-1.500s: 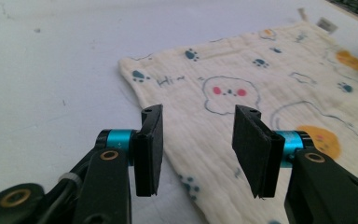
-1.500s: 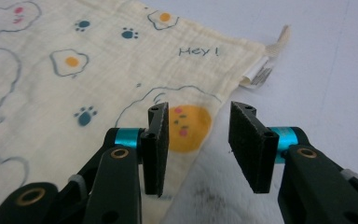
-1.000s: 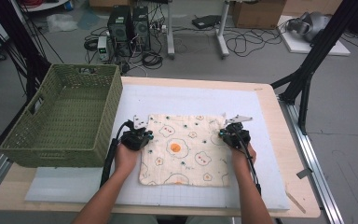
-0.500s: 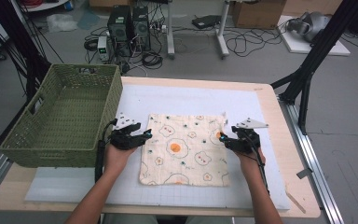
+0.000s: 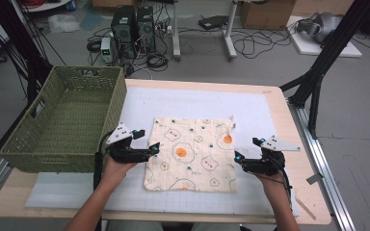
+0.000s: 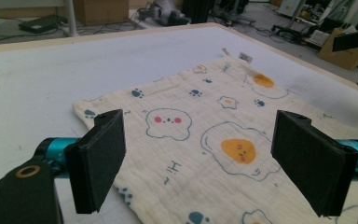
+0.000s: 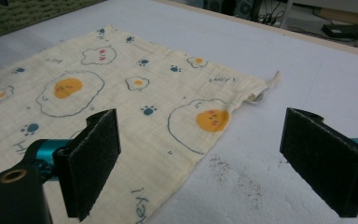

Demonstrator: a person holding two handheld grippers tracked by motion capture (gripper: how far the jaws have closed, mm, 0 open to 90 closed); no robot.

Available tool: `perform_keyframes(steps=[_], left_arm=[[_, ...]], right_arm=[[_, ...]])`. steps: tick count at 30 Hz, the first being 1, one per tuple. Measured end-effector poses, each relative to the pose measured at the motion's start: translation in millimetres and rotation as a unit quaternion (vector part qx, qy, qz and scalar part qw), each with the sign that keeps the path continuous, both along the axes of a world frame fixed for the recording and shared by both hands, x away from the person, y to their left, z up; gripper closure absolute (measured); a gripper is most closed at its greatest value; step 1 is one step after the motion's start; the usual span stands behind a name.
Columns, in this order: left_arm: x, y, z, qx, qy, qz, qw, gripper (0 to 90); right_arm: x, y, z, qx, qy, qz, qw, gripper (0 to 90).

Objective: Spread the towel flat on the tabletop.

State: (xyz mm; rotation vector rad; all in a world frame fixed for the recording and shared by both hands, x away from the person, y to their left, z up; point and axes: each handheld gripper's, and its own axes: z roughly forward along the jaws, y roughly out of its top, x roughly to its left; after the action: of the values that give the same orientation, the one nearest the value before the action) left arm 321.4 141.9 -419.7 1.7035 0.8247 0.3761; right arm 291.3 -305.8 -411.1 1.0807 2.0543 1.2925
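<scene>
I see both sets of jaws have just been opening, now wide and empty; cloth [image 5: 191, 153] lies flat between left gripper [image 5: 150, 150] and right gripper [image 5: 241, 160], equally near.

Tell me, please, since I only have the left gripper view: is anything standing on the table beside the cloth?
Observer: Yes, a green woven basket stands at the table's left edge, left of the cloth.
Operator: Where is the right gripper?
Observer: The right gripper sits just off the cloth's right edge; its jaws have just been opening, nothing between them.
Operator: Is the basket holding anything?
Observer: From the high view, it looks empty.
</scene>
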Motion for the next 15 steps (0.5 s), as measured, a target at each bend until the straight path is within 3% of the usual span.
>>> perform_keyframes(steps=[4, 15], left_arm=[[-0.6, 4.1, -2.1, 0.000, 0.002, 0.003, 1.0000, 18.7], [0.9, 5.2, -6.4, 0.002, 0.013, 0.008, 0.9999, 18.7]], right_arm=[[-7.2, -0.3, -3.7, -0.027, -0.006, 0.001, 0.9996, 11.5], [-3.1, -4.4, -6.8, -0.022, -0.002, -0.012, 0.9997, 11.5]])
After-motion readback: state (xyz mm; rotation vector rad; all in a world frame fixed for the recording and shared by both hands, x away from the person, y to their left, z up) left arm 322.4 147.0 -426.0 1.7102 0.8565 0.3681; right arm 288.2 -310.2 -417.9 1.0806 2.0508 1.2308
